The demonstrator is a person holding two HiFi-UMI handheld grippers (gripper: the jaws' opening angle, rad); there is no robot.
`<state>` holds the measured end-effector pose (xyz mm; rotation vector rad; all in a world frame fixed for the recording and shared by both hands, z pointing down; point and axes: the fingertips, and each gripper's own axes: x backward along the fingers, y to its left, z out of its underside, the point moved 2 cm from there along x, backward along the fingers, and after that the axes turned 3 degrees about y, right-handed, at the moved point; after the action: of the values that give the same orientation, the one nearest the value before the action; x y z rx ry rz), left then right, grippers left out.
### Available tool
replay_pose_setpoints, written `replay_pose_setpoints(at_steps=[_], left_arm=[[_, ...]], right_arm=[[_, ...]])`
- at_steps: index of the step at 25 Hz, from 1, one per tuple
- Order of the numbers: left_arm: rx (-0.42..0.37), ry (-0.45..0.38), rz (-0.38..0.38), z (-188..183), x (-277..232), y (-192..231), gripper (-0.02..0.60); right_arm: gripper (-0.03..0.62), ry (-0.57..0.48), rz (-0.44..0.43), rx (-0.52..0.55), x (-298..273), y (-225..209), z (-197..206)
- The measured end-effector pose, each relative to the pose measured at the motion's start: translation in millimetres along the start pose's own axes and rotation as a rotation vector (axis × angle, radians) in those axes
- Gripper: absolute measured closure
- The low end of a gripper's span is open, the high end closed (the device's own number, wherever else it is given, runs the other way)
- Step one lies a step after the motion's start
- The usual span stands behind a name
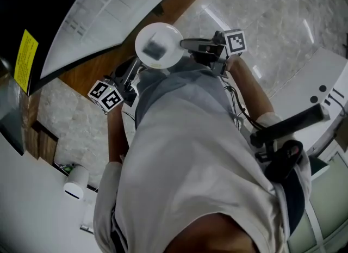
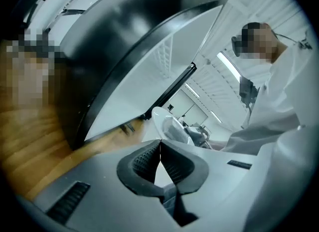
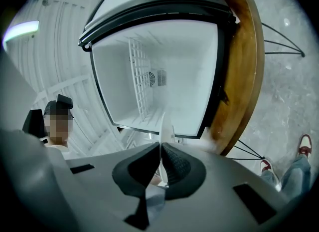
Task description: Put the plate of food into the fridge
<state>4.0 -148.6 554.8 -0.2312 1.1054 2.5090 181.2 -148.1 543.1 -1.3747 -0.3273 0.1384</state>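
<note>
A white plate [image 1: 159, 45] with a grey lump of food on it hangs in front of the open white fridge [image 1: 103, 15]. My right gripper [image 1: 184, 44] is shut on the plate's right rim. In the right gripper view the plate [image 3: 165, 125] stands edge-on between the pads, and the fridge's bare inside [image 3: 164, 76] with its wire shelf lies straight ahead. My left gripper [image 1: 134, 71] is below and left of the plate. Its jaws are shut, tips touching, with nothing between them [image 2: 160, 145]. From there the plate [image 2: 167, 122] shows a little beyond.
The fridge stands on a round wooden table [image 1: 106, 64] with thin black legs [image 3: 279, 41] over a marble floor [image 1: 261, 18]. A yellow label [image 1: 25, 53] is at the far left. White equipment [image 1: 321, 83] stands at the right. Someone's shoes [image 3: 304, 146] are near the table.
</note>
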Motion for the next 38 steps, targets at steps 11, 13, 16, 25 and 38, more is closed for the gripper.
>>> replay_pose_setpoints(at_steps=[11, 13, 16, 25, 38], left_arm=[[-0.316, -0.072, -0.033, -56.1, -20.7, -78.0, 0.563], [-0.327, -0.099, -0.016, -66.6, -19.2, -88.4, 0.563], [-0.347, -0.130, -0.017, -78.6, -16.8, -100.0, 0.563], [-0.445, -0.213, -0.081, -111.2, -10.8, -132.6, 0.563], [-0.468, -0.358, -0.250, -163.8, -8.3, -129.4, 0.561]], right_arm=[[0.569, -0.146, -0.076, 0.032, 16.6, 74.9, -37.1], [0.569, -0.165, -0.082, 0.048, 16.0, 88.2, -41.4], [0.569, -0.176, -0.084, 0.085, 14.8, 108.1, -47.0], [0.569, -0.201, -0.146, 0.078, 5.8, 149.9, -67.7], [0.569, -0.257, -0.166, 0.100, -32.0, 162.5, -118.4]])
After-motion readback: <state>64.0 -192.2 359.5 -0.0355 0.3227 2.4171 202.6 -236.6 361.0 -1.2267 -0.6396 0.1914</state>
